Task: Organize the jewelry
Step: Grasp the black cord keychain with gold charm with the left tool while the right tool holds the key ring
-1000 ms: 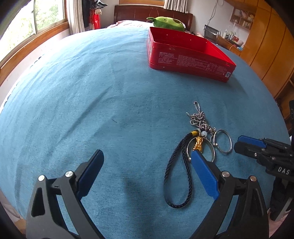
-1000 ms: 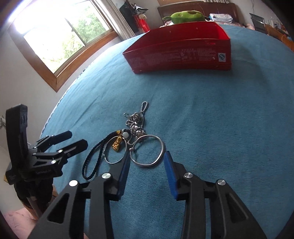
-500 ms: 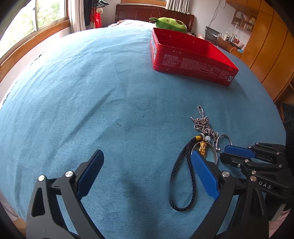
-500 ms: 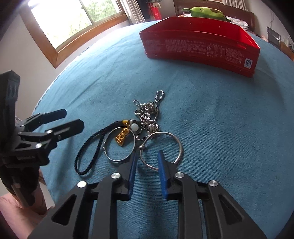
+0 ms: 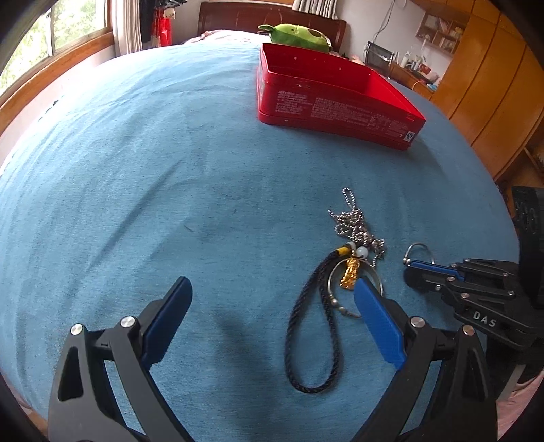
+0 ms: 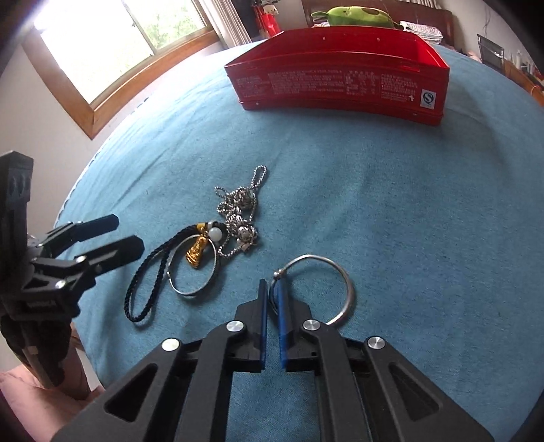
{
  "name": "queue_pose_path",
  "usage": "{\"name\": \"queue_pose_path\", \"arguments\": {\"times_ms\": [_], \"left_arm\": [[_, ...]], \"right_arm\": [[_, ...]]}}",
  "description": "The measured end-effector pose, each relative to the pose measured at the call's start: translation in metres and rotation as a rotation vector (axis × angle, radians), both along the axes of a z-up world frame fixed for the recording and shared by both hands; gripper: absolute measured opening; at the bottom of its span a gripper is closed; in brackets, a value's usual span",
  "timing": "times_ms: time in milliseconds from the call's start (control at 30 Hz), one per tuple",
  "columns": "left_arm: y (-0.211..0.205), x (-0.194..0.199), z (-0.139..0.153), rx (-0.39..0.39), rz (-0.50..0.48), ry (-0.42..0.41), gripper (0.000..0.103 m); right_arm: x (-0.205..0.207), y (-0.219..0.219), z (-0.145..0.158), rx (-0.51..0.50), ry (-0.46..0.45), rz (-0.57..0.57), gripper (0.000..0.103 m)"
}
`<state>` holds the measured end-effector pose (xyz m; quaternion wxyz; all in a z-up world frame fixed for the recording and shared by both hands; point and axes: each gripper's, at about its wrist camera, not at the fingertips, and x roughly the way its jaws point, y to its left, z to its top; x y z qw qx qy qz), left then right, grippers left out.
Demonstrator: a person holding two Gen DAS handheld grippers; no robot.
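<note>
A pile of jewelry lies on the blue bedspread: a ball chain (image 6: 241, 207), a gold charm (image 6: 196, 251) on a black cord loop (image 6: 149, 282), and a thin silver bangle (image 6: 190, 289). My right gripper (image 6: 270, 289) is shut on a separate silver ring (image 6: 346, 289), pinching its left edge just to the right of the pile. In the left wrist view the ring (image 5: 421, 246) shows beyond the right gripper (image 5: 411, 268). My left gripper (image 5: 272, 289) is wide open, its right finger beside the charm (image 5: 350, 275) and cord (image 5: 306, 333), holding nothing.
An open red tin box (image 6: 340, 85) stands farther back on the bed, and shows up in the left view as the red tin (image 5: 333, 108). A green plush toy (image 6: 353, 13) lies behind it. Window on the left, wooden wardrobe (image 5: 493, 85) on the right.
The right gripper's jaws have shut on the silver ring, and the ring has come away from the chain pile to the right. The left gripper has stayed open and nearly still.
</note>
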<state>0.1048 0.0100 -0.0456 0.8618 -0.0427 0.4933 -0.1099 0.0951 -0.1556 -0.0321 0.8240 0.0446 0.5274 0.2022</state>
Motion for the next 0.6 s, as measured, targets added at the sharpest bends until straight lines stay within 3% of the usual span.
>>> {"name": "queue_pose_path", "arguments": {"times_ms": [133,300,600], "left_arm": [[-0.004,0.005,0.0,-0.034,-0.013,0.03,0.094],[-0.007,0.003,-0.002,-0.07,-0.038,0.066,0.094],[0.015,0.01,-0.003,-0.047,0.049,0.065,0.093]], "right_arm": [[0.0,0.003,-0.001,-0.016,-0.018,0.011,0.004],[0.0,-0.004,-0.001,0.04,-0.008,-0.007,0.004],[-0.002,-0.02,0.002,0.05,-0.015,-0.054,0.004]]}}
